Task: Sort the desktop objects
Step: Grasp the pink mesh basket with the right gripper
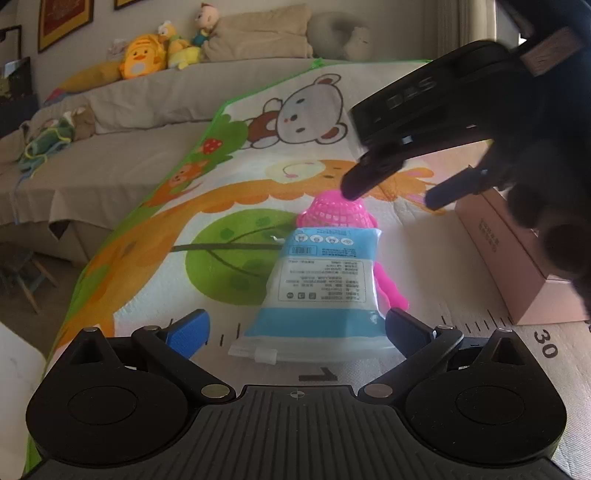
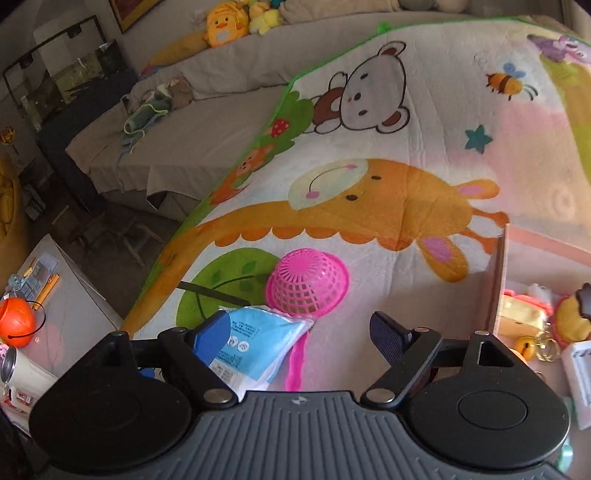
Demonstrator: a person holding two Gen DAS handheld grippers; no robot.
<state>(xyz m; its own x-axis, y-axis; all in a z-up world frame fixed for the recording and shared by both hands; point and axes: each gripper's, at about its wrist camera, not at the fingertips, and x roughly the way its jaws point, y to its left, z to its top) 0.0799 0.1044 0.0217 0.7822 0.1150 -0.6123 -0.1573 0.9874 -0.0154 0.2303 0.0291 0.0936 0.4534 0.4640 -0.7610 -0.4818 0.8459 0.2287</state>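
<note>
where right view gains box clutter (image 2: pixel 532 325) — left view, ruler marks (image 1: pixel 476 326)

Obstacles: blue-white plastic pouch (image 1: pixel 317 284) overlapping pink mesh strainer (image 1: pixel 334 212); pink cardboard box (image 1: pixel 517 258) near right. Open cartoon-print mat (image 1: pixel 229 221) left.

A sofa (image 1: pixel 155 110) carries plush toys (image 1: pixel 144 55) and cushions (image 1: pixel 258 35); framed pictures (image 1: pixel 64 22) hang above.

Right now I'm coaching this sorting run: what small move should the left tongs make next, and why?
Probably close the left tongs on the blue-and-white pouch. They stand open with the pouch's near end between the fingers, and it lies across the pink strainer, so it should come off first.
</note>
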